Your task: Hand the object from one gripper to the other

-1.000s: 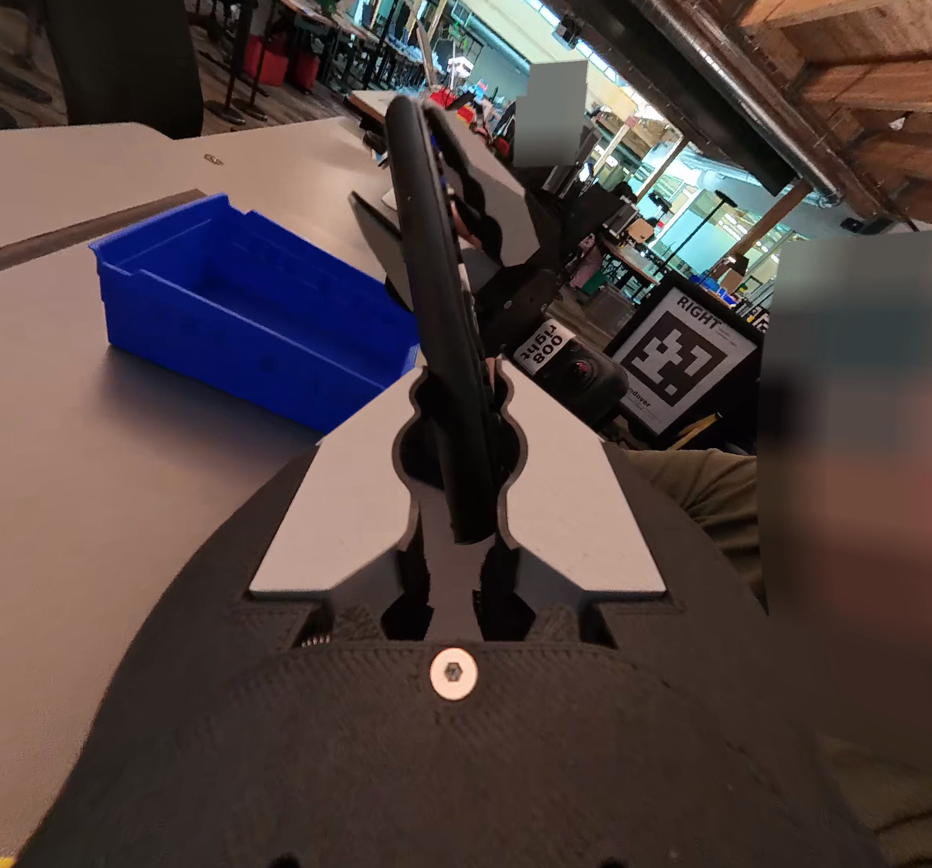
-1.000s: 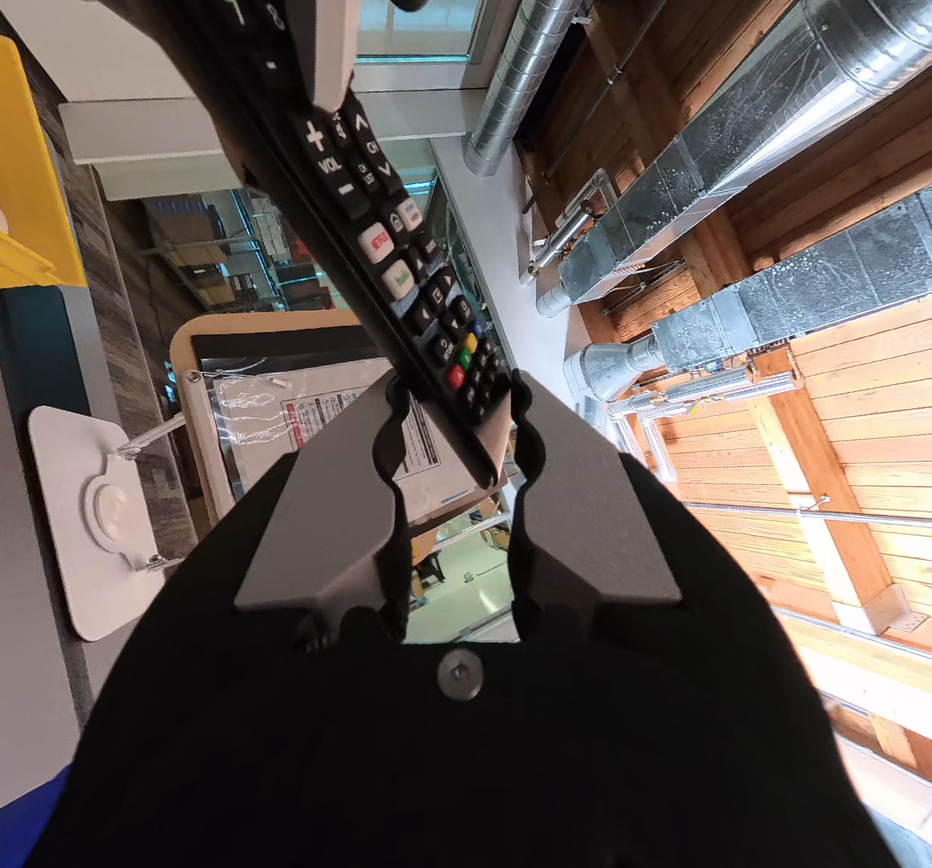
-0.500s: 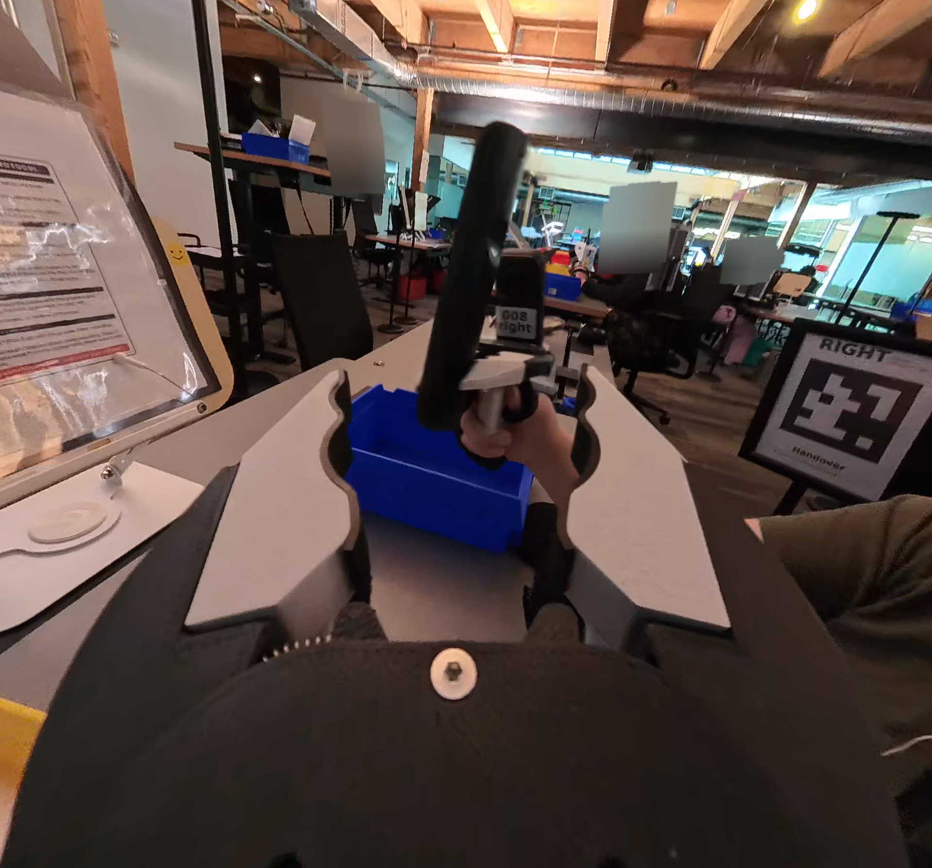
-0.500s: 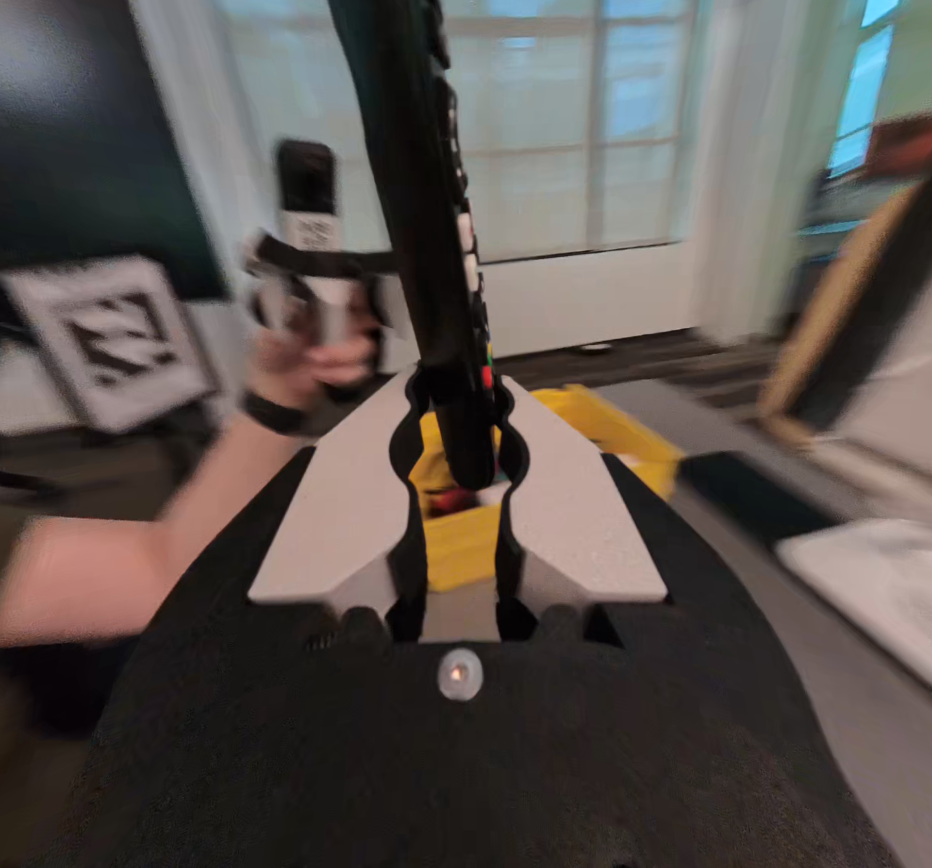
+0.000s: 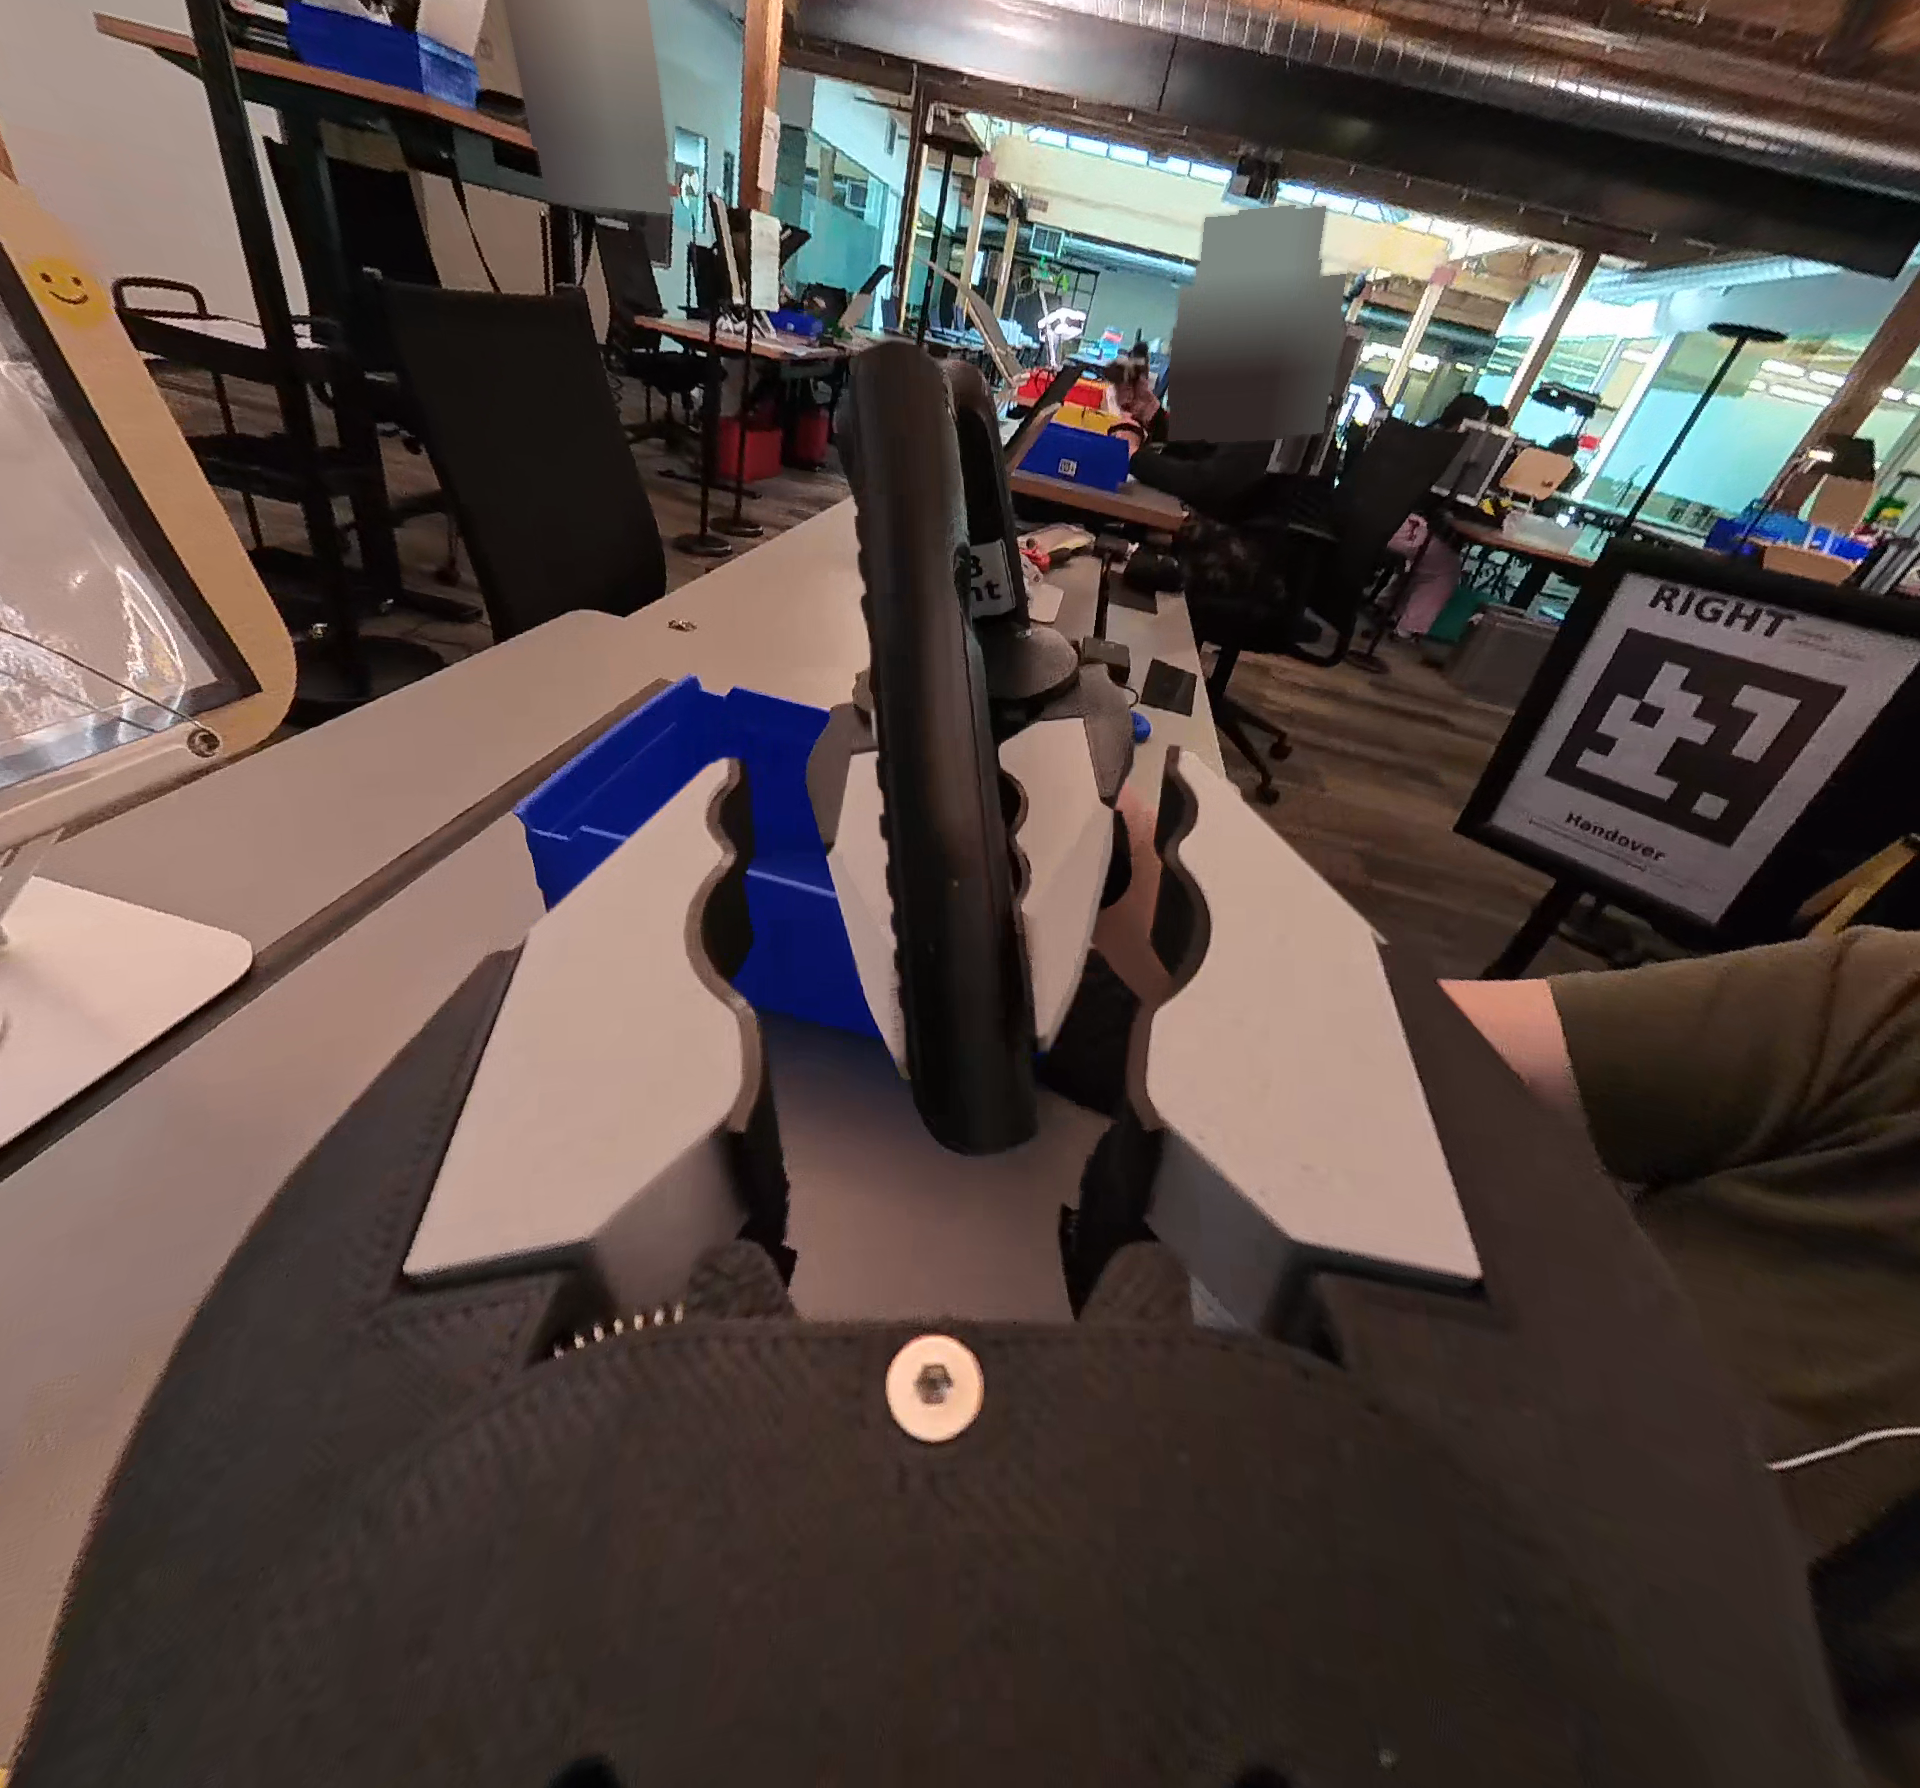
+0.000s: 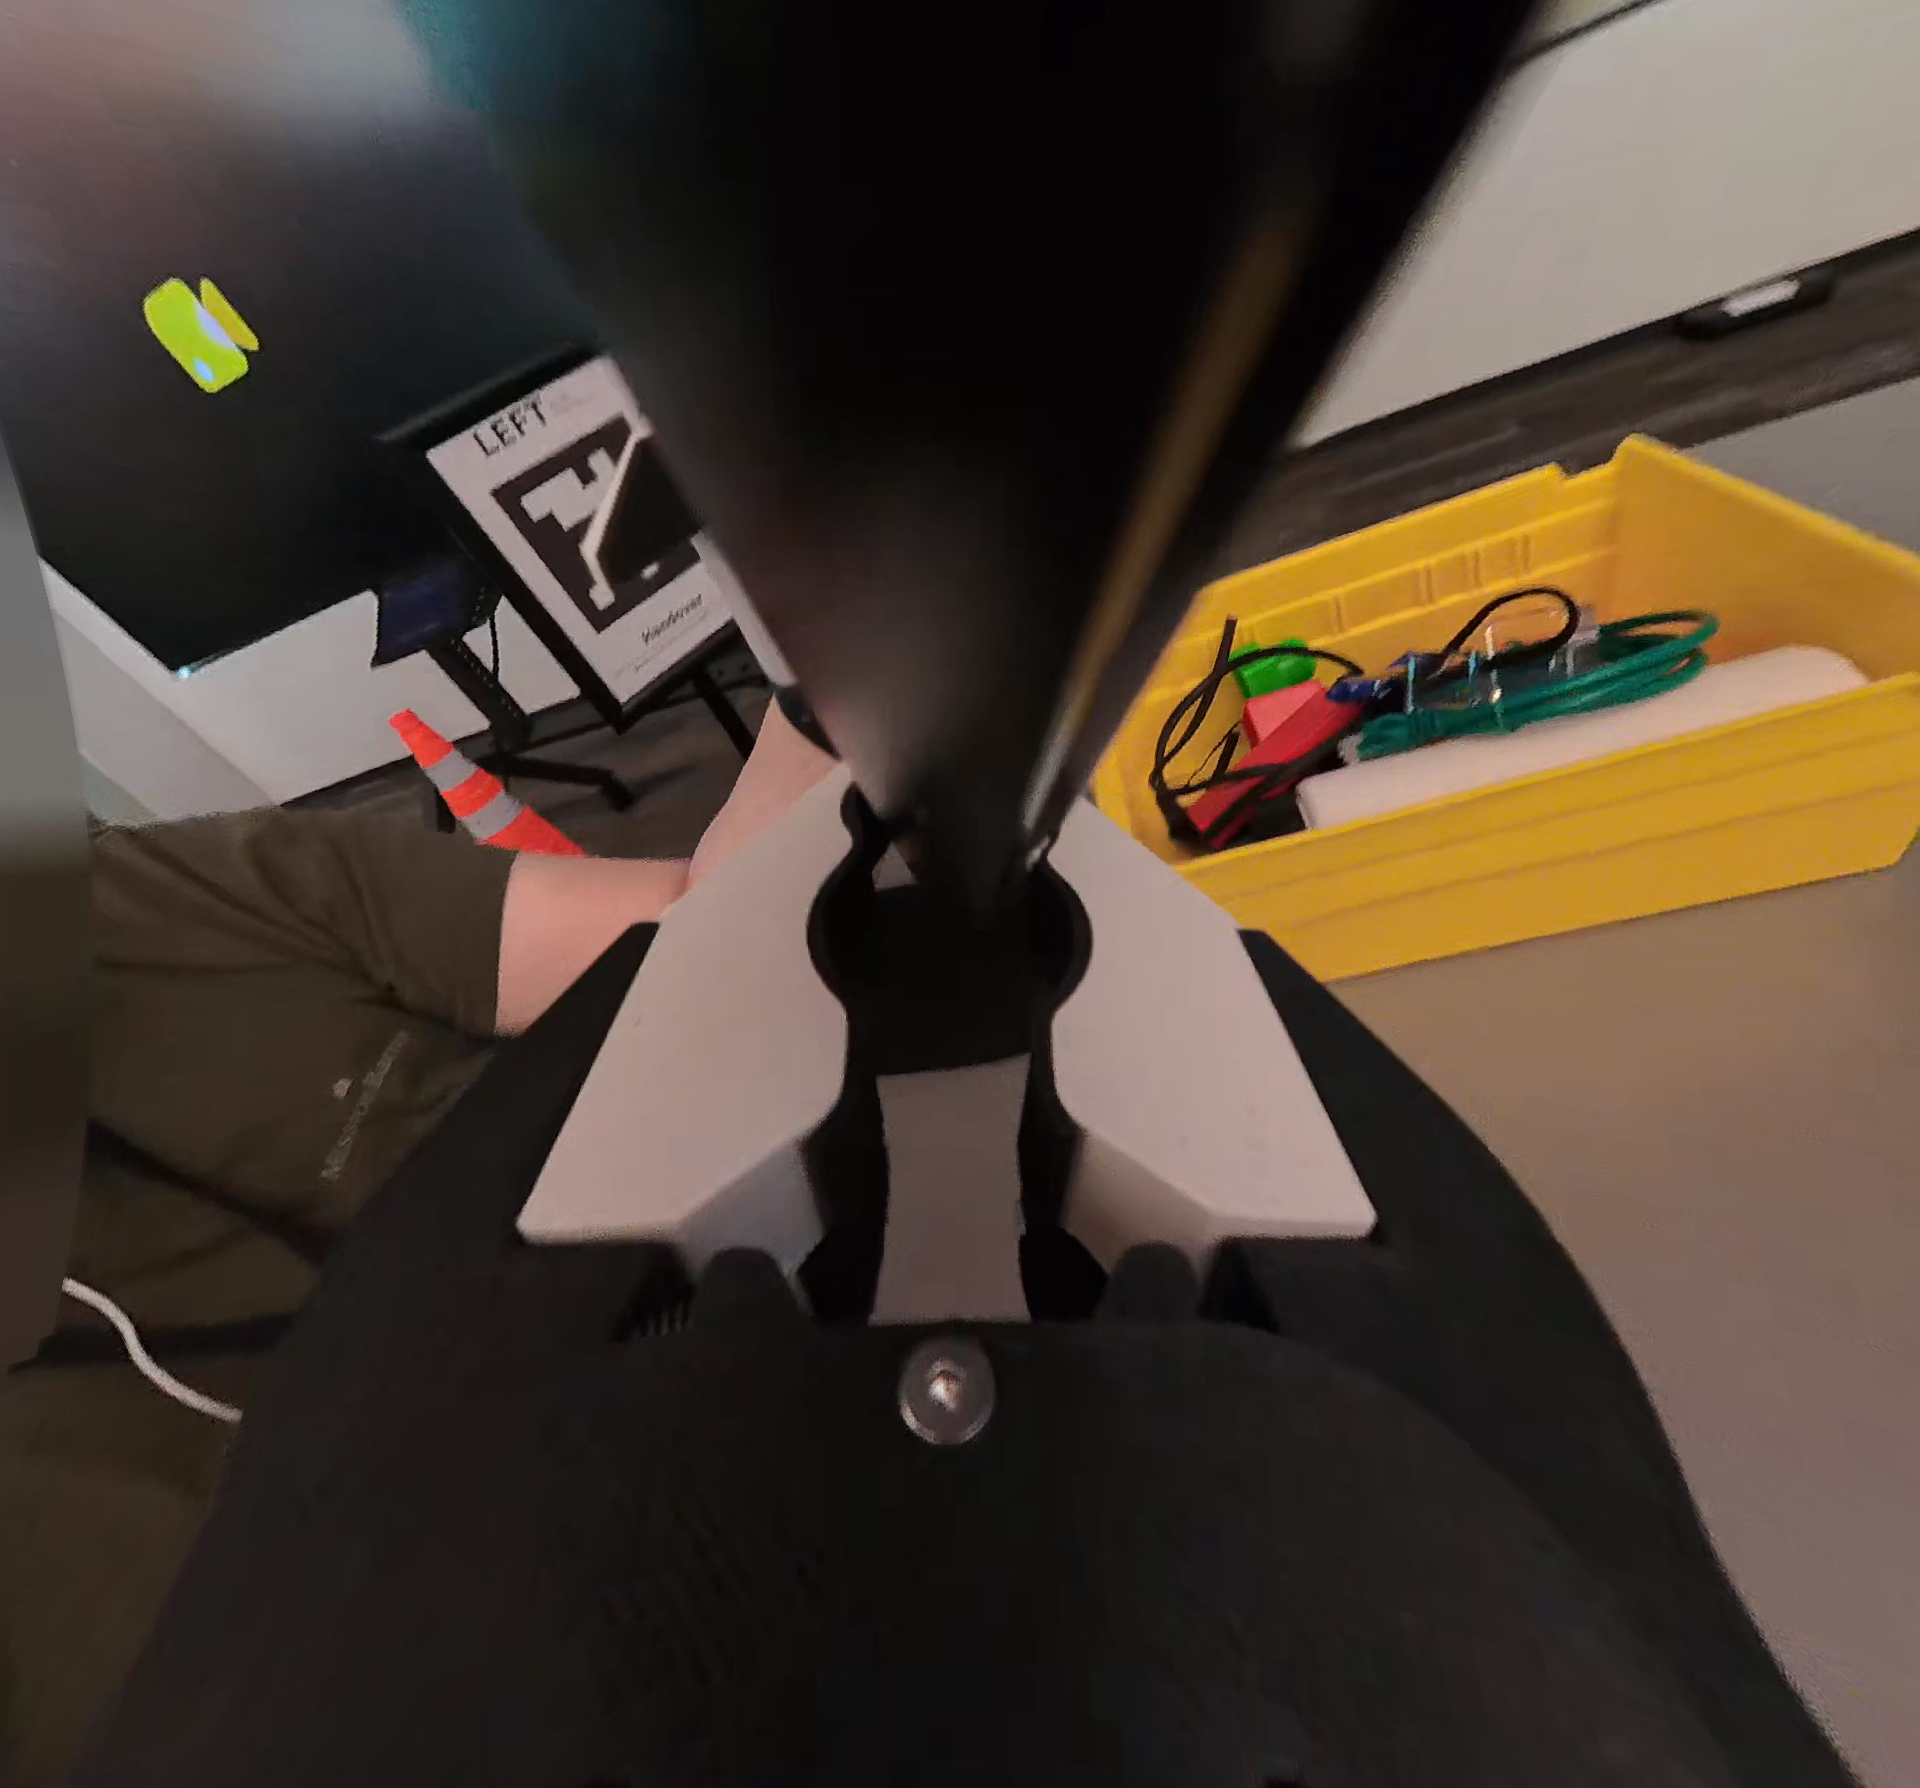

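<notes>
A black remote control (image 5: 925, 647) stands upright in the left wrist view. My right gripper (image 5: 961, 845) faces me there and is shut on the remote's middle. My left gripper (image 5: 951, 772) is open, its grey fingers (image 5: 613, 1011) wide apart. The remote's lower end hangs between them without touching them. In the right wrist view the right gripper (image 6: 951, 803) is shut on the remote (image 6: 935, 284), which looms large and blurred over the camera.
A blue bin (image 5: 634, 803) sits on the grey table (image 5: 312, 855) behind the grippers. A yellow bin (image 6: 1558, 855) with cables stands at the right. Marker signs on stands (image 5: 1683, 741) (image 6: 592, 533) and a framed board (image 5: 104, 595) flank the table. Spacing between my two grippers at the tips: around 6 cm.
One second ago my left gripper held the remote and the right was open around it. The left let go and opened; the right shut on it and has brought it back close to the left.
</notes>
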The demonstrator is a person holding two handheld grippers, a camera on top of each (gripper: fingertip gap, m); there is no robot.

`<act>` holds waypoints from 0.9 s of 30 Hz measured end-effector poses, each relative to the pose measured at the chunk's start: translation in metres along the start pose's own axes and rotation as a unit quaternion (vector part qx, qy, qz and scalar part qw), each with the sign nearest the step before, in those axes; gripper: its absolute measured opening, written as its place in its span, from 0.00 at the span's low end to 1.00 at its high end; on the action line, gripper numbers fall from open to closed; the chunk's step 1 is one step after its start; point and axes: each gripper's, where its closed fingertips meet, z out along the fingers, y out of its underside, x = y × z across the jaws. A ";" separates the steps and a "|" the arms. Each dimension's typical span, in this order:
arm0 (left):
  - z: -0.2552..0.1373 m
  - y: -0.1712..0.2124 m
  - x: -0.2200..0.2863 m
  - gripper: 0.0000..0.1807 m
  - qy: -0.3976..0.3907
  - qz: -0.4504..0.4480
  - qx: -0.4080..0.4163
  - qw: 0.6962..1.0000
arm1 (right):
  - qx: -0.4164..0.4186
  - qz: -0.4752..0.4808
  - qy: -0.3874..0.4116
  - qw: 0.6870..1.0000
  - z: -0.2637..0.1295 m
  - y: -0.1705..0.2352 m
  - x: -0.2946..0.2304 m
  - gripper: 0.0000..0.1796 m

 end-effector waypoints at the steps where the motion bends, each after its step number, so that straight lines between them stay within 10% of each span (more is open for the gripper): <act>1: 0.001 0.004 0.000 0.43 0.000 0.001 -0.009 1.000 | -0.021 0.004 -0.001 1.000 0.001 0.006 -0.001 0.12; 13: 0.017 0.027 0.000 0.13 0.002 0.032 -0.077 0.996 | -0.075 -0.064 0.046 0.994 0.007 0.023 0.005 0.13; 18: -0.018 -0.013 -0.017 0.12 -0.054 0.032 0.018 0.998 | 0.007 -0.154 0.137 0.979 -0.012 -0.011 0.023 0.34; 22: -0.056 -0.026 -0.028 0.12 -0.042 -0.079 0.064 0.994 | 0.028 -0.360 0.252 0.898 -0.030 -0.034 0.028 0.37; 27: -0.076 0.012 -0.038 0.12 -0.015 -0.203 -0.018 0.979 | -0.006 -0.612 0.399 0.682 -0.038 -0.052 0.025 0.40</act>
